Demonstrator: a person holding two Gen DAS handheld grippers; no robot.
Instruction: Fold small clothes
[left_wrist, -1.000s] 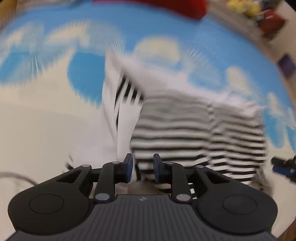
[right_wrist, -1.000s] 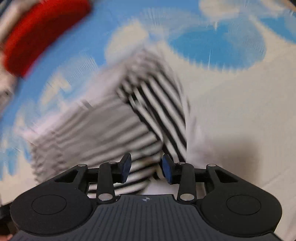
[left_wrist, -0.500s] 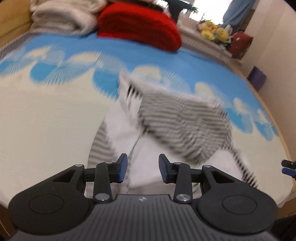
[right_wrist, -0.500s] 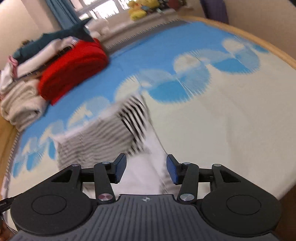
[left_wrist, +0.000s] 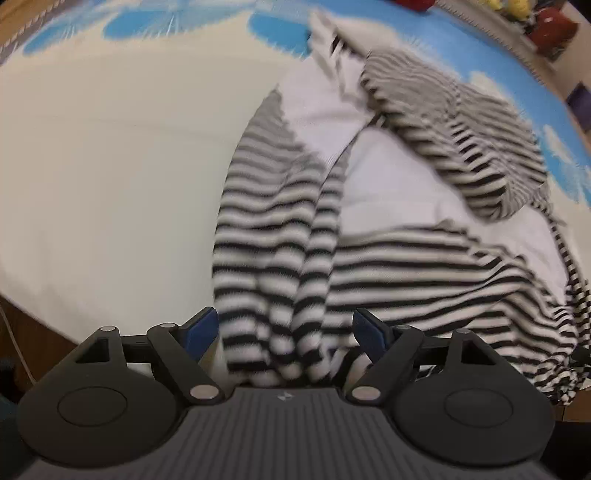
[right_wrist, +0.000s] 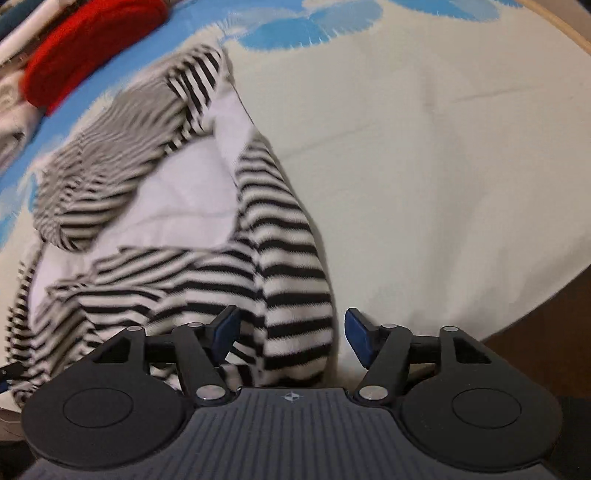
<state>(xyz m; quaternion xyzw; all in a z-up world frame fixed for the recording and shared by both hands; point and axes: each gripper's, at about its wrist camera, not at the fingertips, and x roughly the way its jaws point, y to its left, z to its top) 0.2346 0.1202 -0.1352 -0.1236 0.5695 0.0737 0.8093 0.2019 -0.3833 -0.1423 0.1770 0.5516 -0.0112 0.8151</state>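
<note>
a black-and-white striped garment (left_wrist: 369, 229) is spread, rumpled, on a cream and blue bedspread (left_wrist: 110, 147). its near edge is framed by the released left gripper (left_wrist: 284, 328) and right gripper (right_wrist: 291, 328), seemingly poised for pinching.

I count one striped garment (left_wrist: 369, 258), black and white, crumpled on one bedsheet (left_wrist: 110, 166). Two claws are mine: my left gripper (left_wrist: 284, 328) and my right gripper (right_wrist: 291, 332), each with two blue pads. Beyond the garment's far end sits one red folded blanket (right_wrist: 85, 48). Blue blotches on the sheet past the garment: several, too blurred to number.
</note>
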